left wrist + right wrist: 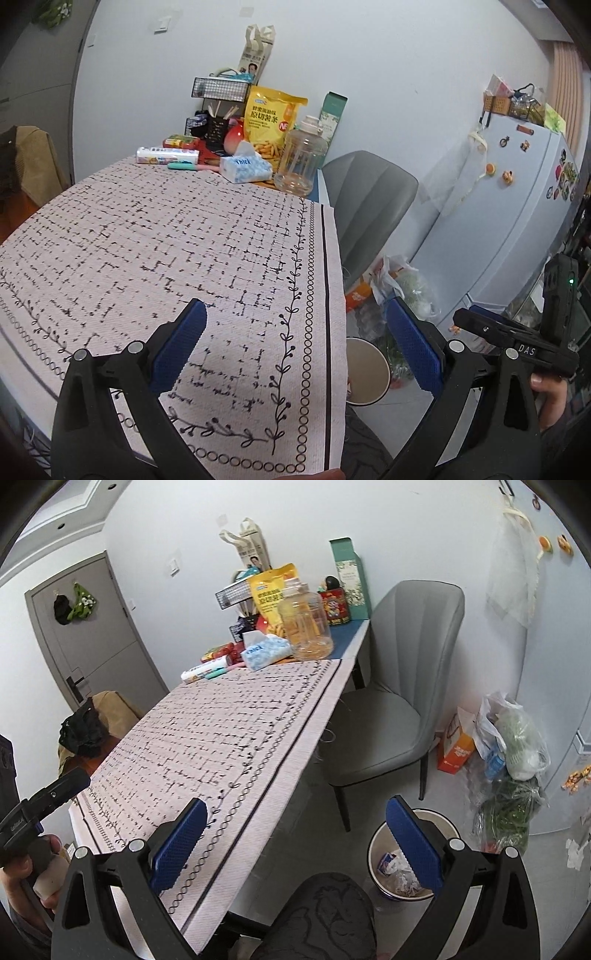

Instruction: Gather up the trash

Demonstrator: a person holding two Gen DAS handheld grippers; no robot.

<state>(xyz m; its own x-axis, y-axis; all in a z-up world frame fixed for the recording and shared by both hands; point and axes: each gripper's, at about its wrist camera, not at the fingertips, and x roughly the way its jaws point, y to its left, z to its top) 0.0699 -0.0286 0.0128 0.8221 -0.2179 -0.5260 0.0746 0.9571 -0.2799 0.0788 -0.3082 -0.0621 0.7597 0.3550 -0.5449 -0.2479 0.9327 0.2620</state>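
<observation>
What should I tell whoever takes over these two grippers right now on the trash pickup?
Left gripper: open, empty, over the table's near right corner.
Right gripper: open, empty, past the table edge, beside the trash bin.
The bin stands on the floor beside the grey chair and already holds crumpled wrappers.
The placemat shows no loose trash.
Left: check the clutter at the far end around the tissue pack and clear jar.

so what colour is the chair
Grey chair, black legs; clearest in the right wrist view.

White walls (406,528), grey door (92,627), grey chair (399,686), pale tiled floor (325,834), fridge (517,206)
</observation>
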